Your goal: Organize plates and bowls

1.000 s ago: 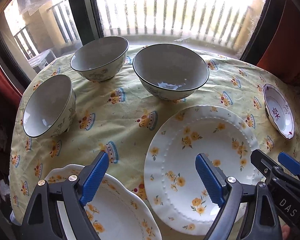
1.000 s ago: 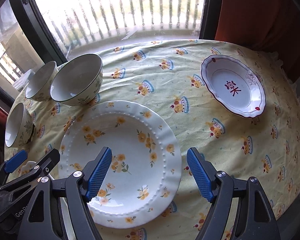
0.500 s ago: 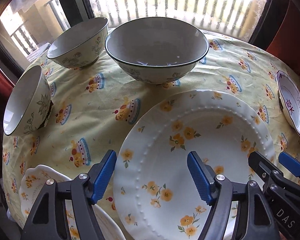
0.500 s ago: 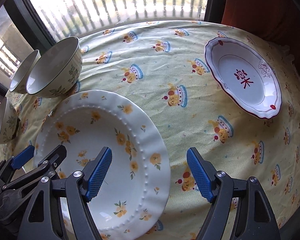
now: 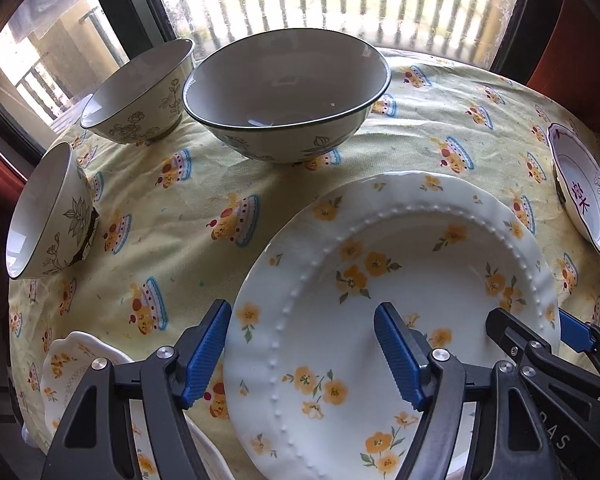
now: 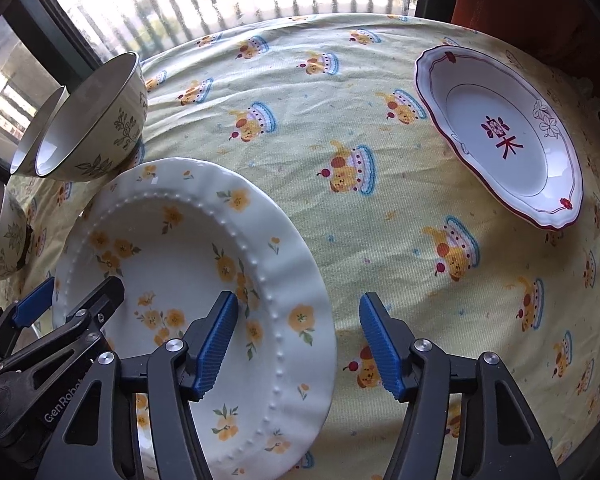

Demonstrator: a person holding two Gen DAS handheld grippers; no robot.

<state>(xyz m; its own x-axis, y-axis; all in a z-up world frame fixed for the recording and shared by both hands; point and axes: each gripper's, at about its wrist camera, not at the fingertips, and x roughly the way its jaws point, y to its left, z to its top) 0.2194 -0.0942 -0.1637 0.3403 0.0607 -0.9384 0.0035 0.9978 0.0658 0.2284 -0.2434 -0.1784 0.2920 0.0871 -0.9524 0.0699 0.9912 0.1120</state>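
Note:
A large white plate with yellow flowers (image 5: 400,280) (image 6: 180,260) lies on the yellow tablecloth. My left gripper (image 5: 302,354) straddles its left rim, jaws closing, one pad outside the rim and one over the plate's well. My right gripper (image 6: 298,346) straddles the right rim the same way, jaws closing. Neither pair of pads visibly presses on the plate. Three floral bowls stand behind: a large one (image 5: 288,92), a medium one (image 5: 140,92) and a small one (image 5: 44,216).
A red-trimmed oval dish (image 6: 500,136) sits at the right of the table. A small scalloped floral plate (image 5: 72,364) lies at the near left, under the left gripper's arm. A window with railings runs behind the table edge.
Both grippers have come down close over the large plate and their jaws have narrowed. The left one shifted right, from above the small scalloped plate to the large plate's left rim.

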